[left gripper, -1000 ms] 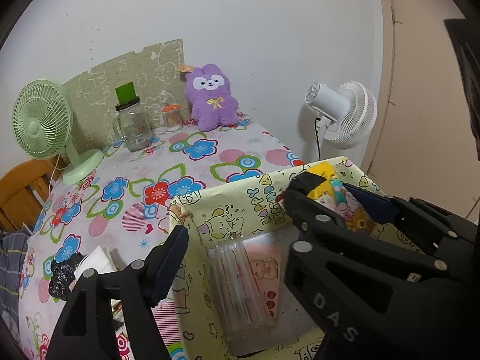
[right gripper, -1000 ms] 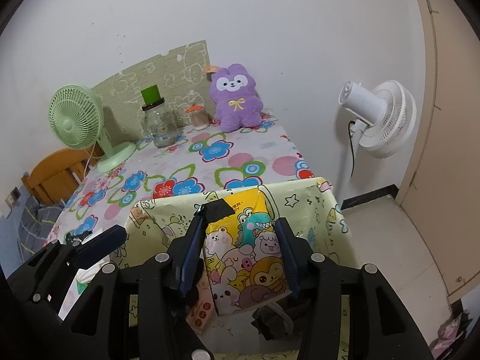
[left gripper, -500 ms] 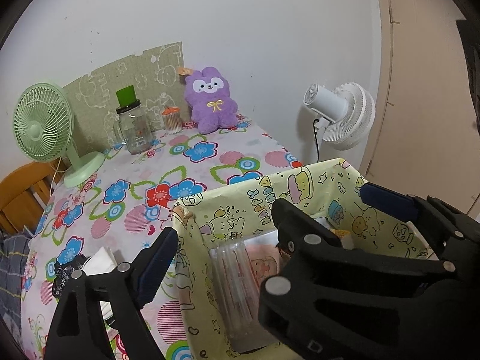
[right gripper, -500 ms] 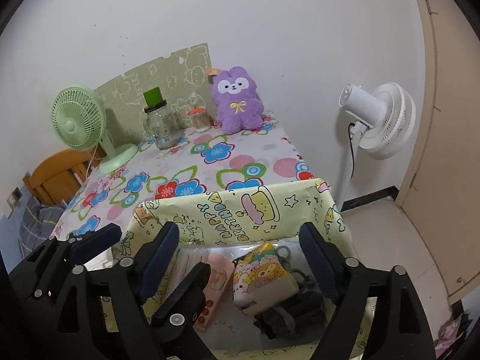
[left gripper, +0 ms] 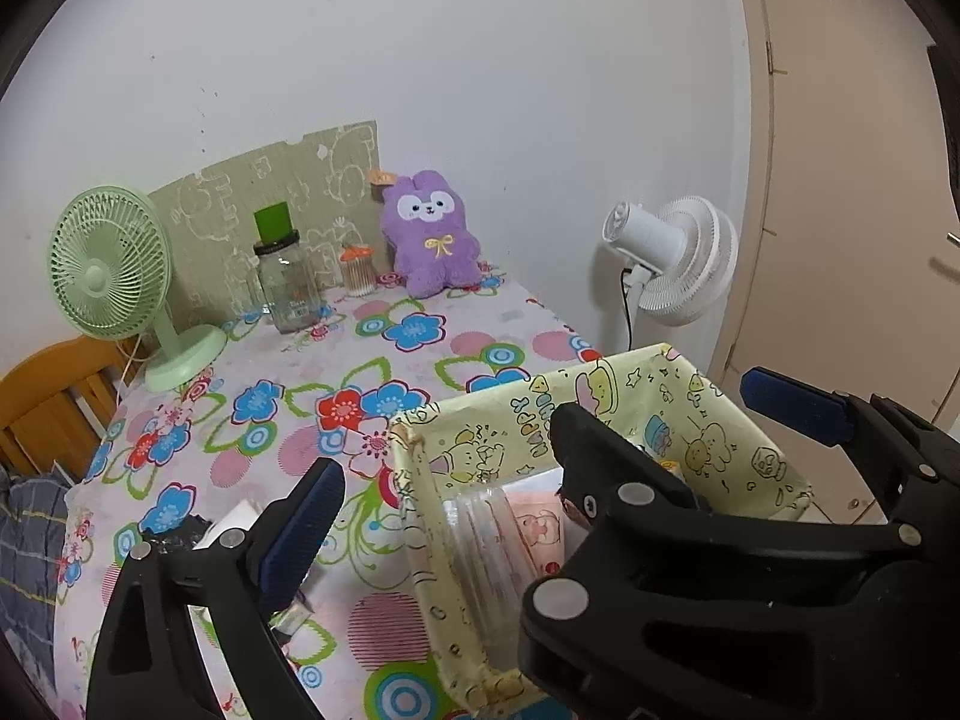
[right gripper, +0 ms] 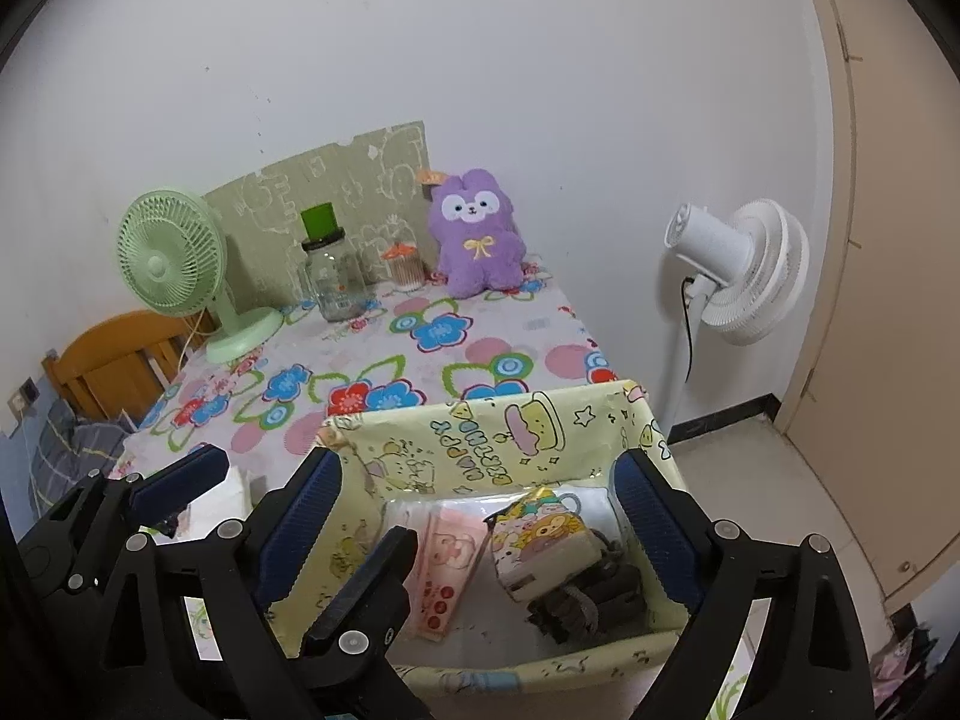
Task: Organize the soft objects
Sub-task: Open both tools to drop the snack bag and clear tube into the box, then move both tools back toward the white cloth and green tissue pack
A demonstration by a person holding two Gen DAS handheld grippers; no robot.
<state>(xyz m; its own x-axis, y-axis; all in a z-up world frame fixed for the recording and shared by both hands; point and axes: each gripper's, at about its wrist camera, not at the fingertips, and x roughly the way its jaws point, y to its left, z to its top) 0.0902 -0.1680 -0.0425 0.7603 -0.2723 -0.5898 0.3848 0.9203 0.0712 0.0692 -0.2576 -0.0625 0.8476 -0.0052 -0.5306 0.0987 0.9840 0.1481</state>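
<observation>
Both hand-held grippers, left and right, gape wide, empty, above the yellow fabric bin holding a cartoon-print pouch.

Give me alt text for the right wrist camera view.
The open right hand-held gripper hovers over a yellow cartoon-print fabric bin holding a cartoon-print pouch and pink packet. Behind, a purple plush sits on the floral table.
</observation>
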